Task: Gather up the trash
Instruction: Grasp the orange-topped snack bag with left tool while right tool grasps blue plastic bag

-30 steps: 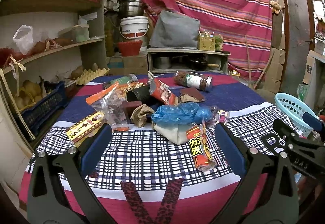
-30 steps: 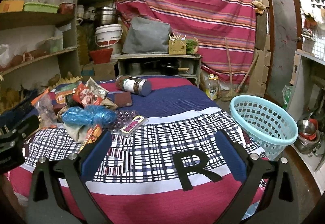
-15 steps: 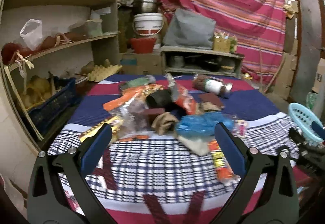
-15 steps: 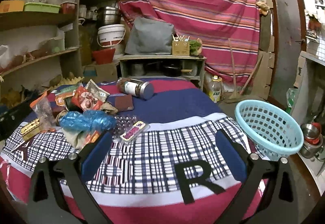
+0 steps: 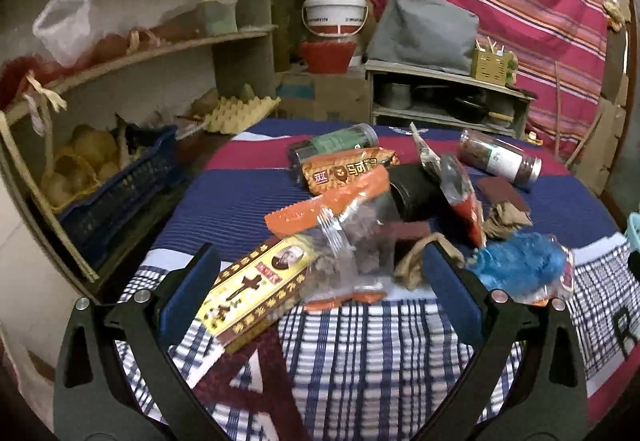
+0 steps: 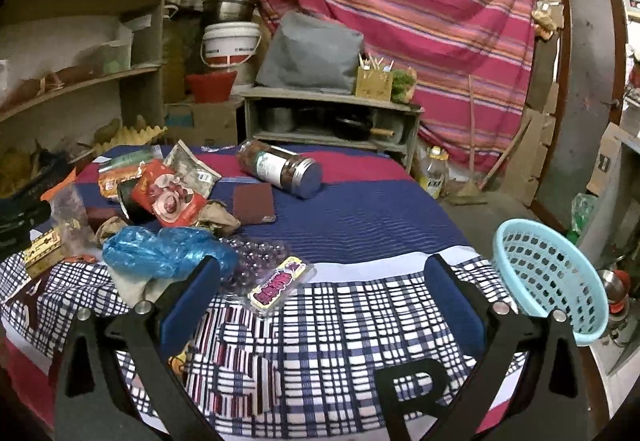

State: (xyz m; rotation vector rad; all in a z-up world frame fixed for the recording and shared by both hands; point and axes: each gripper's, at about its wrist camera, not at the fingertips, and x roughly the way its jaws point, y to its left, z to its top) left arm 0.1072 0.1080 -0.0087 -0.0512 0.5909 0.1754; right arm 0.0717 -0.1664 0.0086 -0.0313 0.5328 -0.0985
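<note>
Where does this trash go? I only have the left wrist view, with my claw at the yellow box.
Observer: The right wrist view shows a light blue basket past the right edge of the table.
Operator: Anything in it?
Observer: No trash shows in the part of it I can see.
Operator: Is the right claw free?
Observer: Yes. The right claw is open and holds nothing. A pink-labelled blister pack lies on the table just ahead of its left finger.
</note>
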